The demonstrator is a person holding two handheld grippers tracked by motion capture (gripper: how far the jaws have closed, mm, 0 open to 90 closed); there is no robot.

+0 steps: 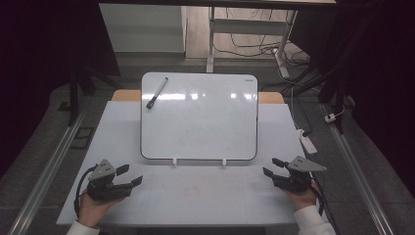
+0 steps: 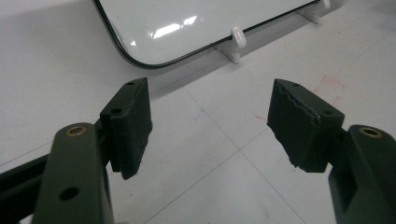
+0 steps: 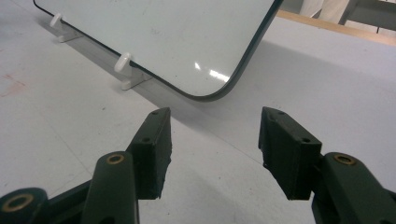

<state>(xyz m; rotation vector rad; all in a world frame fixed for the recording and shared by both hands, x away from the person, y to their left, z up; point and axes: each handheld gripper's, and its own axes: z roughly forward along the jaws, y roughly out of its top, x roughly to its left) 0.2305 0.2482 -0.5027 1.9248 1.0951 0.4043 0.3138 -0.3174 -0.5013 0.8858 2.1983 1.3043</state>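
A white table (image 1: 195, 196) takes up most of the high view, its surface marked by thin grid lines and a faint red smudge (image 1: 192, 190) near the front centre. On it a whiteboard (image 1: 205, 122) leans back on two small white clip stands (image 1: 174, 162), its black-edged face blank and catching ceiling light. A black-capped marker (image 1: 156, 93) clings to the board's upper left corner, tilted, cap end down and to the left, well apart from both grippers.

The left gripper (image 1: 131, 175) rests at the table's front left, held in a hand (image 1: 93, 205), jaws spread wide with nothing between them; in the left gripper view (image 2: 210, 116) they point at bare table just short of the whiteboard's lower left corner (image 2: 140, 58). The right gripper (image 1: 272, 167) sits at the front right in the other hand (image 1: 303, 198), its jaws likewise wide and empty, aimed in the right gripper view (image 3: 215, 140) at the board's lower right corner (image 3: 210, 93). Nothing lies between either gripper and the board.

Beyond the table, a white power strip (image 1: 307, 141) and loose cables (image 1: 254, 46) lie on the floor, beside desk legs (image 1: 211, 39)
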